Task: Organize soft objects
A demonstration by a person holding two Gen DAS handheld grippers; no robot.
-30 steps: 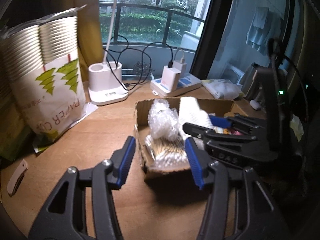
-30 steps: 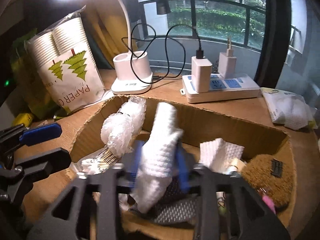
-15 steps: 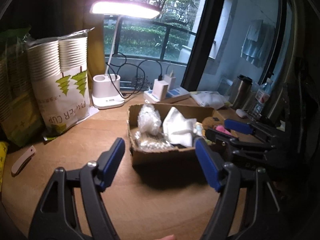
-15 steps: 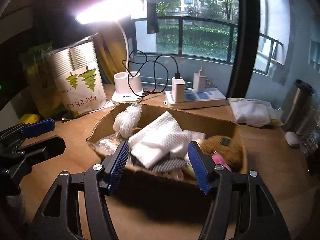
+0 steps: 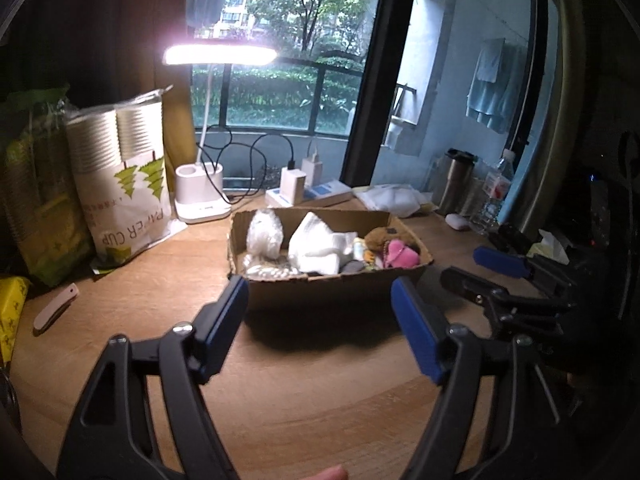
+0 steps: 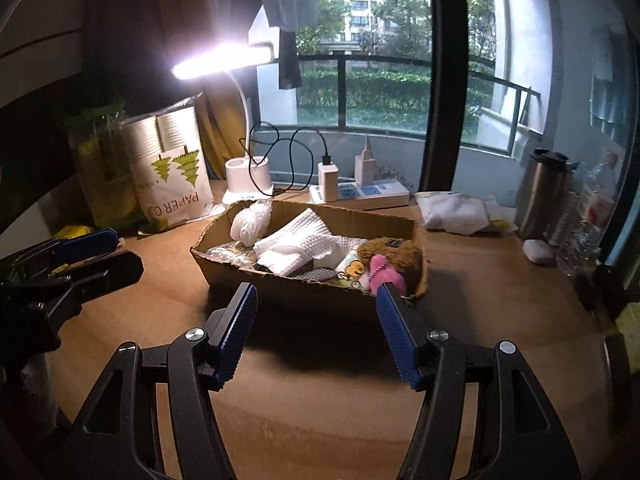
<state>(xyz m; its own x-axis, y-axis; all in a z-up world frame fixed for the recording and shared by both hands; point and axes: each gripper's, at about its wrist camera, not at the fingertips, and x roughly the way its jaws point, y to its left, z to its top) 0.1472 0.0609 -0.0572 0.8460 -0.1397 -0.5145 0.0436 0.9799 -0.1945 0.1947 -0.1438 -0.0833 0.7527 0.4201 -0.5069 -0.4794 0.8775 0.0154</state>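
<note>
Soft things are seen packed in a cardboard box [image 6: 316, 286] in the middle of a wooden table [image 6: 320, 420]. A white waffle cloth [image 6: 294, 246] is laid on top near the middle of the box. A clear bubble bag [image 6: 250, 222] is stood at the box's left end, and a brown plush toy [image 6: 390, 250] and a pink plush toy [image 6: 384, 274] are tucked in at the right end. The left gripper [image 5: 320, 314] is held in front of the box with its jaws wide apart, and nothing is held between them. The right gripper [image 6: 316, 320] is also held in front of the box, and its jaws have just been opened with nothing gripped. A lit desk lamp [image 6: 224, 60] is seen behind the box.
</note>
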